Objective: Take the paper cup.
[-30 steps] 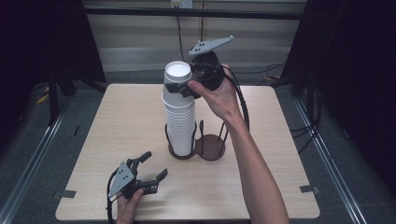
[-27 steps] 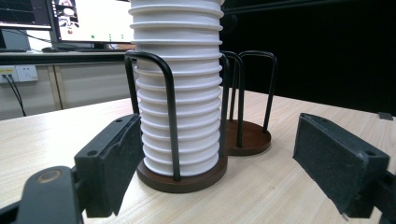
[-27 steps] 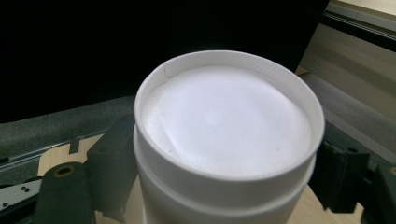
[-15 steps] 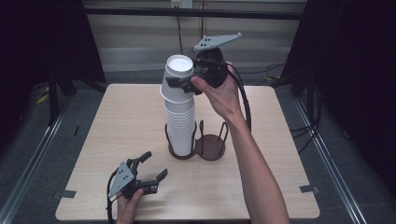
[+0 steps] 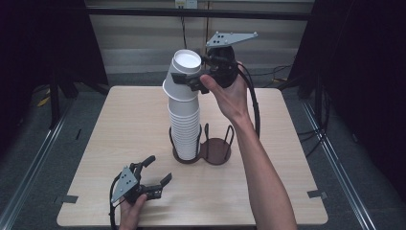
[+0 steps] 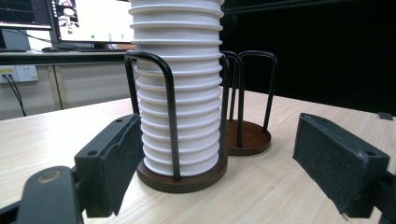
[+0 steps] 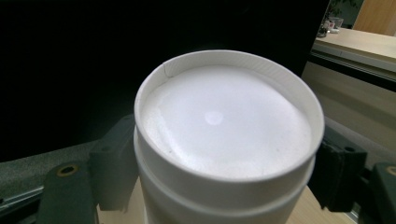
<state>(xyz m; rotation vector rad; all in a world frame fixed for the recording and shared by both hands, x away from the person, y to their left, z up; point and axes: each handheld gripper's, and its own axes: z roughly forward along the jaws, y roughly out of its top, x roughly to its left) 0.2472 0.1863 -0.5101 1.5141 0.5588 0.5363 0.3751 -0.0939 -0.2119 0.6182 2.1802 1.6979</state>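
Note:
A tall stack of upturned white paper cups [image 5: 186,129] stands in the left ring of a dark wire cup holder [image 5: 178,155] at mid-table. My right gripper [image 5: 187,76] is shut on the top cup [image 5: 186,60], which is tilted and raised at the head of the stack. In the right gripper view the cup's base [image 7: 224,121] sits between both pads [image 7: 114,161]. My left gripper [image 5: 158,168] rests open near the table's front left edge. In the left gripper view its pads [image 6: 116,156] stand wide apart, facing the stack [image 6: 180,93] and the holder [image 6: 187,179].
The holder's right ring [image 5: 218,148] [image 6: 250,140] has nothing in it. The light wooden table [image 5: 119,124] is bordered by dark curtains and floor rails. A black cable [image 5: 253,105] hangs from the right gripper. Monitors [image 6: 88,21] show behind the table.
My right gripper has raised the top cup and tipped it leftward off the stack. The left gripper has stayed put.

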